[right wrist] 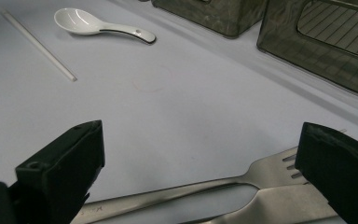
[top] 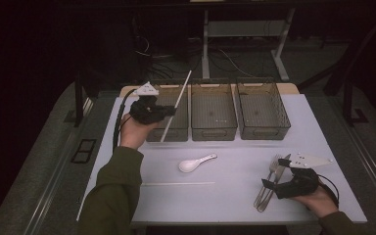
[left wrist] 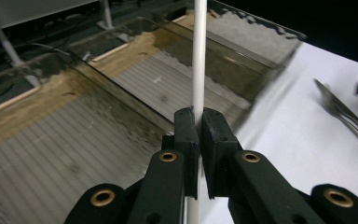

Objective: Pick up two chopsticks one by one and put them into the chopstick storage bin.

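Your left gripper (top: pixel 169 110) clamped on white chopstick (top: pixel 176 105) above leftmost bin (top: pixel 176 132); your right gripper (top: pixel 272 177) jaws wide, straddling forks (top: pixel 269 182).

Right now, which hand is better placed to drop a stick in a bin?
The left. The left gripper is already shut on a white stick above the left bin. The right gripper is open over the forks, far from the bins.

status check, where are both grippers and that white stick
Left gripper shut on white chopstick, above left bin. Right gripper open around forks. Nothing blocking.
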Demonstrator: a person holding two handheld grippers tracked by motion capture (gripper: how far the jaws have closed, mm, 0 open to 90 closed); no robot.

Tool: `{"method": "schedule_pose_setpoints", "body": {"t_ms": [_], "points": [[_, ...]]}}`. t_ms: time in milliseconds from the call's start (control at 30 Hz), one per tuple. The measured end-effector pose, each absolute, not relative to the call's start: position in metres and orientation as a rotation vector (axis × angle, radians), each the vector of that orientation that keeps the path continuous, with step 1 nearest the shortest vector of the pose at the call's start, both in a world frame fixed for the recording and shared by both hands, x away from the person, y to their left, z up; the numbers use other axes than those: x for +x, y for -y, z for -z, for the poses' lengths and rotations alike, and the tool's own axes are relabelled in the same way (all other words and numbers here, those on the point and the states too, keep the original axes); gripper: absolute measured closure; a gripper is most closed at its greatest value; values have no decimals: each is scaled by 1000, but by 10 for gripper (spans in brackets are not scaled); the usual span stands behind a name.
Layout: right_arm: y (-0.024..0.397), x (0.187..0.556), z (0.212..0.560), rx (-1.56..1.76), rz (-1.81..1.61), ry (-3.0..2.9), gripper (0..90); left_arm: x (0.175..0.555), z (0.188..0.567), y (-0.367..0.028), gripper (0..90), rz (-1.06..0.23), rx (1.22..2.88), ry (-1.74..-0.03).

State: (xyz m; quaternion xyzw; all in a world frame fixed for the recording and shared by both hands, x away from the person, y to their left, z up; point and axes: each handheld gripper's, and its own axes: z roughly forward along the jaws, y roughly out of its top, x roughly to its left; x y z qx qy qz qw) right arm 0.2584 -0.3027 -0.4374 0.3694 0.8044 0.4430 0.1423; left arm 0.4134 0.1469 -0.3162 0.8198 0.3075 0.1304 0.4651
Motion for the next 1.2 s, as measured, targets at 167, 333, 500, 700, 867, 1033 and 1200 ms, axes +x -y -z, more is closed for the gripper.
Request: {"method": "schedule_pose_setpoints", "body": {"t_ms": [167,333,500,700,867,1033,1200], "points": [[303,258,437,1067,-1283,-2318,14,430,309,-149,844,-341,2018,-775],[304,258,437,1068,-1283,-2317,14,444,304,-150,844,-355,2012,-805],[304,258,437,1067,-1283,-2319,14,459,309,-152,844,-391,2043,-843],[304,258,437,1065,-1286,-2317,14,475,319,-161,844,-413,2065,-929],[304,258,437,1065,-1287,-2321,14,483,332,-168,844,-402,2090,-991],[305,258,437,1066,-1291,-2320,14,487,345,-170,843,-380,2103,-1046],[304,258,437,1063,-1292,-2320,14,490,357,-170,842,-370,2120,-1097]]}}
